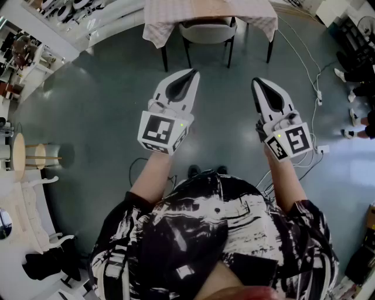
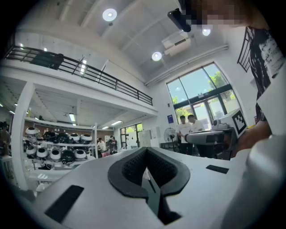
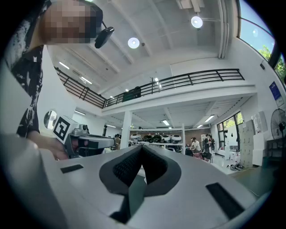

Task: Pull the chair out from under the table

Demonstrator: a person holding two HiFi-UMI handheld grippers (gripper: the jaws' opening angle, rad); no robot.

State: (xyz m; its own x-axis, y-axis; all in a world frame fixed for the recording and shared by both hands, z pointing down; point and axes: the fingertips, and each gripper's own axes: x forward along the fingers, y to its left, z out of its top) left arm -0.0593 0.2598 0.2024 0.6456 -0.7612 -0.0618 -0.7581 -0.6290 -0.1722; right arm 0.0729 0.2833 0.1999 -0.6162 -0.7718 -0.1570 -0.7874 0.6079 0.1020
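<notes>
Approach step: the pale grey shell chair with black legs (image 1: pixel 208 30) stands tucked under the near edge of the pink-checked-cloth desk (image 1: pixel 157 26). The left hand-held gripper (image 1: pixel 188 76) and right hand-held gripper (image 1: pixel 258 85) are clenched empty, well short of it. Next they likely need to reach forward, spread their jaws and clamp the backrest.

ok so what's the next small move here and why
Probably carry both forward to the pale grey chair tucked under the checked-cloth table: the white left gripper and white right gripper are shut, empty and well short of it.
</notes>
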